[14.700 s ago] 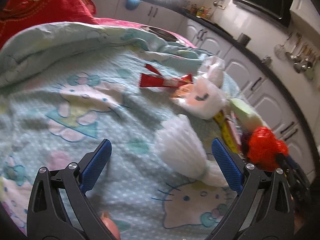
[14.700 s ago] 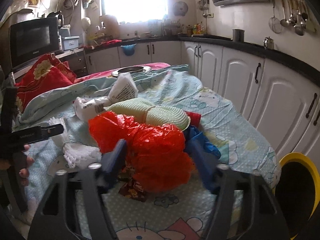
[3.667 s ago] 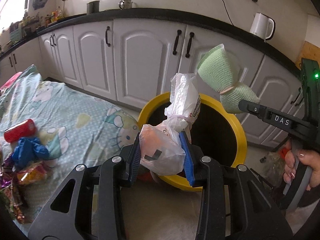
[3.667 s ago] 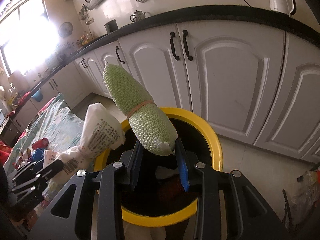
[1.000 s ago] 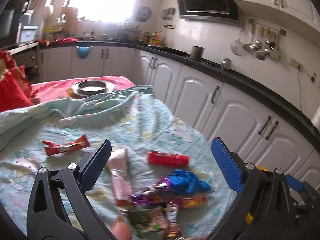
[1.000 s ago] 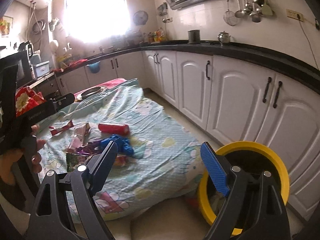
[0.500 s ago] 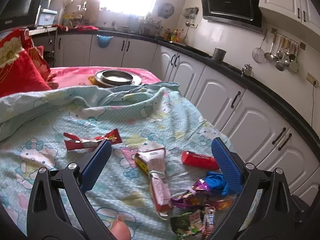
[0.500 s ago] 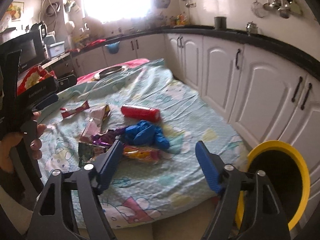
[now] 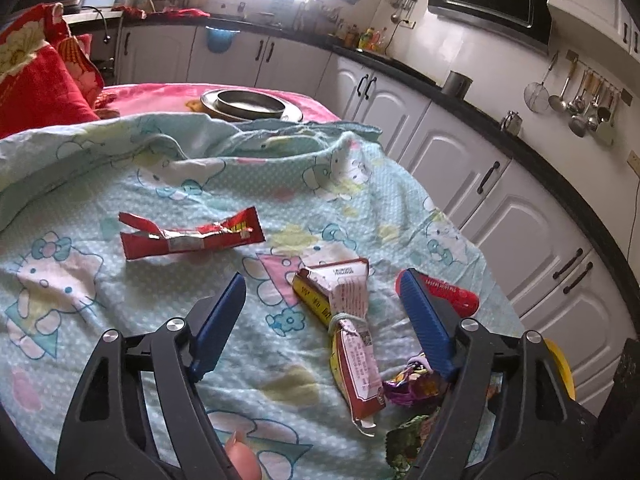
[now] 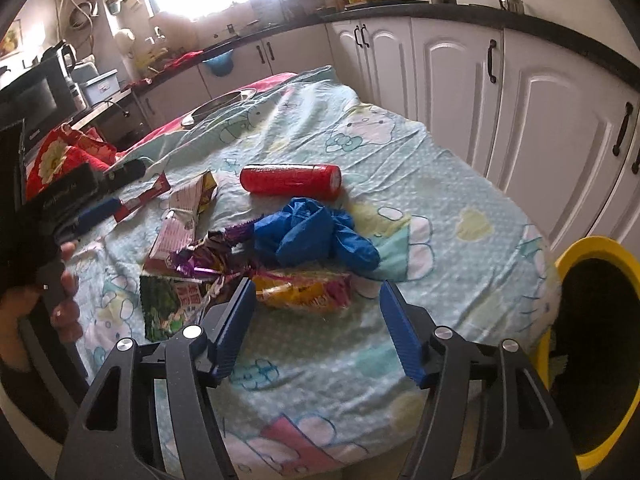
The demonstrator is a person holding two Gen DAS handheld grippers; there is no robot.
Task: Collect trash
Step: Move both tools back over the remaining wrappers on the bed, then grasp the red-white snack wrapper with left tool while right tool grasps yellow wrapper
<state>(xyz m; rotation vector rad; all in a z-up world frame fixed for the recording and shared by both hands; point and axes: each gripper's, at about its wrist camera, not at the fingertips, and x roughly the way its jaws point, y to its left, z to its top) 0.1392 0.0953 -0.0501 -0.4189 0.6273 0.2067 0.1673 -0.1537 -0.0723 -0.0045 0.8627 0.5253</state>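
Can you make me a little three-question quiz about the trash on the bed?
1. True or false: the left gripper is squeezing the red wrapper.
2. What lies nearest in front of the right gripper: A) red can B) yellow snack packet C) metal plate?
3. Fill in: the trash bin has a ____ rim.

Key:
1. False; its jaws are open and hold nothing.
2. B.
3. Yellow.

Right gripper (image 10: 316, 320), jaws apart, hovers above yellow snack wrapper (image 10: 304, 294) near blue bag (image 10: 312, 236) and red can (image 10: 290, 180) on bed (image 10: 440, 208).
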